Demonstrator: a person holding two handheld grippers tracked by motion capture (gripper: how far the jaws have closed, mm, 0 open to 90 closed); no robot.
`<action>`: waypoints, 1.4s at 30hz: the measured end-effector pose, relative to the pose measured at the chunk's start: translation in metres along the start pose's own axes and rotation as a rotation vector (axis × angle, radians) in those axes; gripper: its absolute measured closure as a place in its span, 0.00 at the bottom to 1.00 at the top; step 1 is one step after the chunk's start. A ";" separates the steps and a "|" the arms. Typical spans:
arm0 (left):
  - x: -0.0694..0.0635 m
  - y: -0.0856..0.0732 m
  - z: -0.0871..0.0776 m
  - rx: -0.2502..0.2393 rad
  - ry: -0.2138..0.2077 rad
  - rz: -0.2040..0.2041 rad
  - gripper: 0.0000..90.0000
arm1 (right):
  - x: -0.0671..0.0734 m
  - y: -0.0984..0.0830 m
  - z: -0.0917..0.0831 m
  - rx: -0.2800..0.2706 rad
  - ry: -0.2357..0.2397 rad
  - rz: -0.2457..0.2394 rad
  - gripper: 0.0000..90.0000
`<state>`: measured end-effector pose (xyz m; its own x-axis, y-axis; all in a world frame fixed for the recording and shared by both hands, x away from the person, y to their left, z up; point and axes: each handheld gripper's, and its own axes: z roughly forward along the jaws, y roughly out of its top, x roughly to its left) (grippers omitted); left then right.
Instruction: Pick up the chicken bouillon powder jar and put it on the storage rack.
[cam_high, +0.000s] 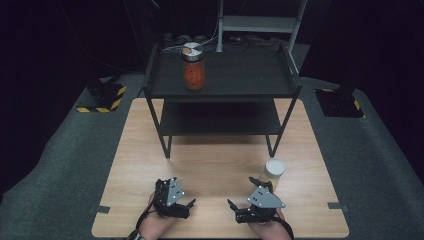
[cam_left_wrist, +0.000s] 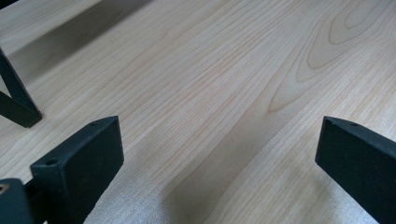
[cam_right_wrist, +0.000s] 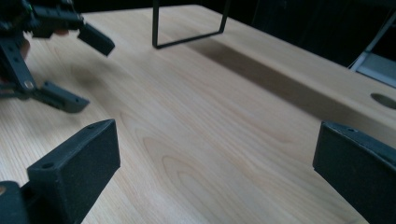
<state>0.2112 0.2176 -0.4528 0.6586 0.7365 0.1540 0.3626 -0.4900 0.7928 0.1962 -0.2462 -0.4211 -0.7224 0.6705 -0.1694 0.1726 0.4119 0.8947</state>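
A glass jar of red contents (cam_high: 193, 70) with a metal lid stands upright on the top tier of a black shelf (cam_high: 235, 90). On the wooden table (cam_high: 210, 160), a pale yellow jar with a white lid (cam_high: 274, 171) stands just beyond my right gripper (cam_high: 243, 194). My left gripper (cam_high: 186, 199) hovers near the front edge, left of centre. Both grippers are open and hold nothing. Bare wood lies between the left gripper's (cam_left_wrist: 219, 140) jaws and between the right gripper's (cam_right_wrist: 217, 144) jaws. The left gripper (cam_right_wrist: 81, 70) also appears at the upper left of the right gripper view.
The shelf has a lower tier (cam_high: 220, 120) and thin black legs (cam_left_wrist: 18, 107) (cam_right_wrist: 191, 28) standing on the table's far half. Grey carpet (cam_high: 55, 165) surrounds the table. Black bases with yellow-striped tape (cam_high: 102, 97) and a metal frame (cam_high: 260, 22) stand behind.
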 end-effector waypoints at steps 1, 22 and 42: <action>0.000 0.000 0.000 0.001 -0.002 0.004 0.02 | 0.000 0.001 -0.002 -0.007 -0.001 -0.001 0.00; 0.003 -0.001 0.000 -0.008 -0.019 0.001 0.02 | -0.010 0.008 -0.035 -0.116 -0.112 0.008 0.00; 0.006 -0.003 -0.001 -0.018 -0.024 -0.022 0.02 | -0.026 -0.007 -0.041 -0.100 -0.263 0.083 0.00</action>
<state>0.2132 0.2244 -0.4539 0.6664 0.7355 0.1225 0.3652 -0.4652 0.8064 0.1862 -0.2920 -0.4065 -0.5078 0.8418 -0.1830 0.1474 0.2942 0.9443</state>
